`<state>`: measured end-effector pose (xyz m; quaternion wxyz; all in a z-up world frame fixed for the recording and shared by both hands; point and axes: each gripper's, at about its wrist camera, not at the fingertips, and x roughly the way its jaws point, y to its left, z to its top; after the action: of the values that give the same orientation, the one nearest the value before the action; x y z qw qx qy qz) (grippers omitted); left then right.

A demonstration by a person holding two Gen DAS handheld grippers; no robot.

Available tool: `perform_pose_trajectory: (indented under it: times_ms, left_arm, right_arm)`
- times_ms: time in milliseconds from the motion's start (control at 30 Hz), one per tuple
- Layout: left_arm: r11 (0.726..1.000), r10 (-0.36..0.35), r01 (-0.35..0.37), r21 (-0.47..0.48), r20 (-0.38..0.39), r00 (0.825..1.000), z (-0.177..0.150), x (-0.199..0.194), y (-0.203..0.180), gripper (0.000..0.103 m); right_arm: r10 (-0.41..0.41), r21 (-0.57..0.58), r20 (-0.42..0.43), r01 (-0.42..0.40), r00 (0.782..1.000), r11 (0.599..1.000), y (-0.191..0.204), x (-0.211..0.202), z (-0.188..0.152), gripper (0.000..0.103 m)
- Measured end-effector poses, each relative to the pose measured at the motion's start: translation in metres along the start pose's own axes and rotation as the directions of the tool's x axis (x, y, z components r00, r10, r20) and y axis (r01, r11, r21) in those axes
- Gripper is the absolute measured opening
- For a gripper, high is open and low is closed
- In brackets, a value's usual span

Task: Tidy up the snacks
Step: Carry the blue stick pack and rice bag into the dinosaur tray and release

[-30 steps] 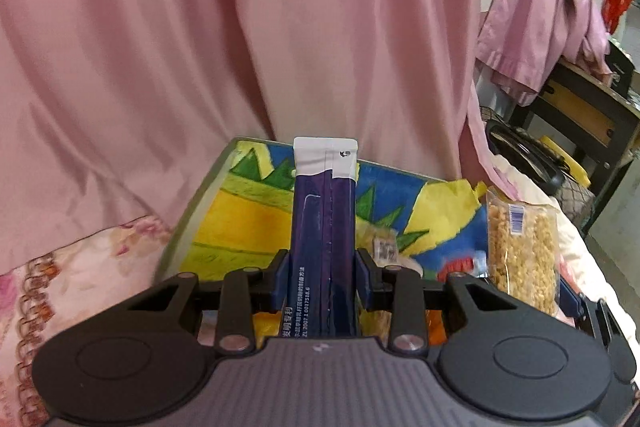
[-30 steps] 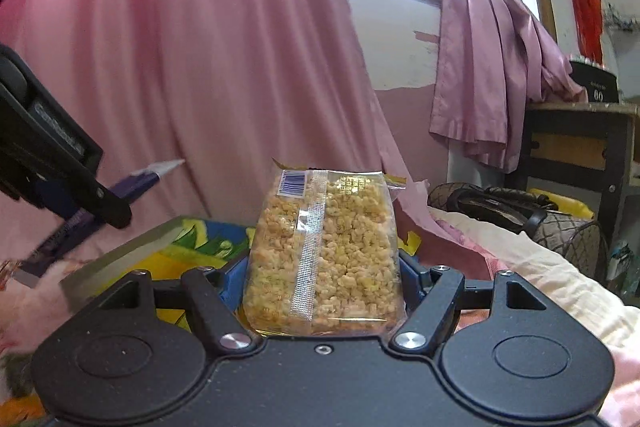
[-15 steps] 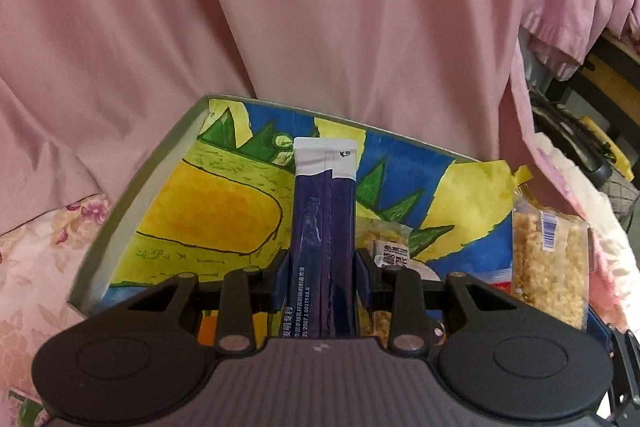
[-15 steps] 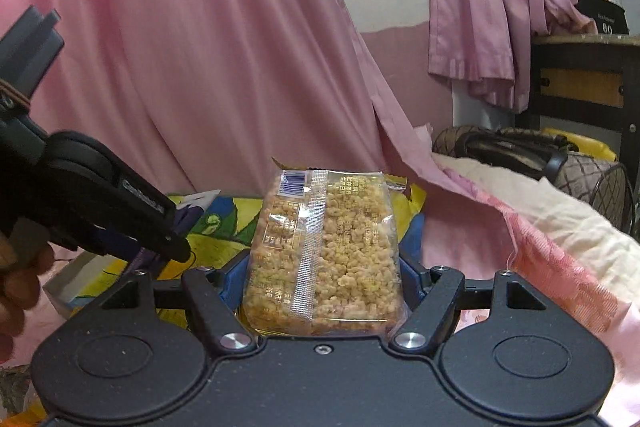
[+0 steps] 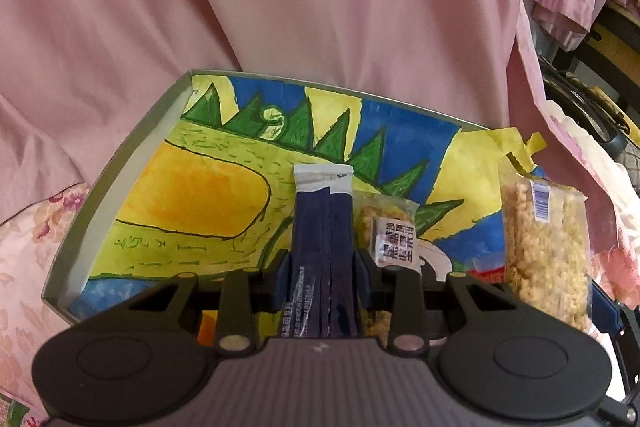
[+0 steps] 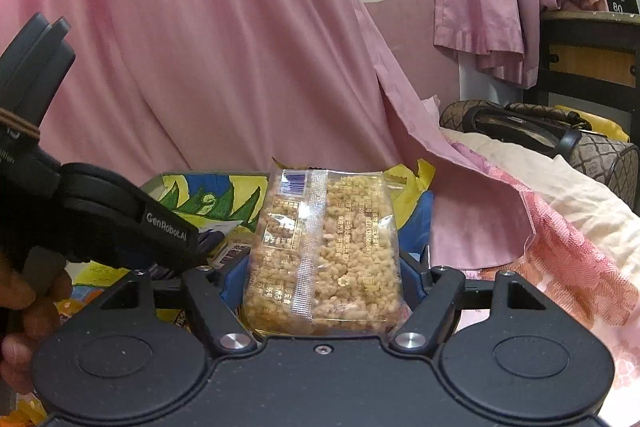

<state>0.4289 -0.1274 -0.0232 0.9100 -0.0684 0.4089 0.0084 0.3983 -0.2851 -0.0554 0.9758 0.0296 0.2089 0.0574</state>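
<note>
The left gripper (image 5: 322, 263) is pinching a dark purple stick sachet (image 5: 322, 227) between its blue pads, its jaws drawn close together on the narrow pack. The sachet is standing upright in the grip, its white sealed end pointing away from the camera, and it is hanging over a shallow box (image 5: 120, 167) whose inside is lined with a painted yellow, green and blue drawing. Just to the right of the sachet, a small clear-wrapped cereal bar with a white label (image 5: 390, 231) is lying inside the box.

The right gripper (image 6: 324, 275) is clamping a clear packet of puffed grain cake (image 6: 326, 255), its jaws standing wide around the broad packet and the blue pads pressing on both sides. The packet is standing upright with its barcode at the top, at the right end of the box (image 6: 168, 183). From the right wrist view, the left gripper's black body (image 6: 120, 219) is sitting just to the left, with the person's hand (image 6: 24, 307) wrapping its handle. Pink curtain fabric (image 5: 280, 7) is hanging behind the box
</note>
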Motion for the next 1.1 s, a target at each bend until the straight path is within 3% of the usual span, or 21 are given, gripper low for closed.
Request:
perform_pose_trajectory:
  times_ms: [367,767,933,1100]
  left_arm:
    - [0.999,0.001,-0.001,-0.035,-0.004,1.0,-0.005,-0.002,0.004,0.04]
    - [0.997,-0.019,0.022,-0.074,0.032,0.999,-0.003,-0.017,0.007,0.055]
    - [0.995,-0.025,0.032,-0.09,0.072,0.997,-0.004,-0.027,0.01,0.073]
    - [0.994,-0.025,0.036,-0.101,0.106,0.994,-0.006,-0.043,0.016,0.084]
  right_arm:
    - [-0.002,0.038,-0.025,0.003,1.0,0.999,-0.007,0.009,0.002,0.084]
    - [0.001,0.045,-0.015,-0.001,1.0,0.999,-0.006,0.008,0.002,0.095]
    - [0.003,0.044,0.022,-0.004,1.0,0.999,-0.005,-0.001,0.005,0.1]
    - [0.001,0.042,0.07,-0.004,0.998,0.999,-0.003,-0.015,0.009,0.102]
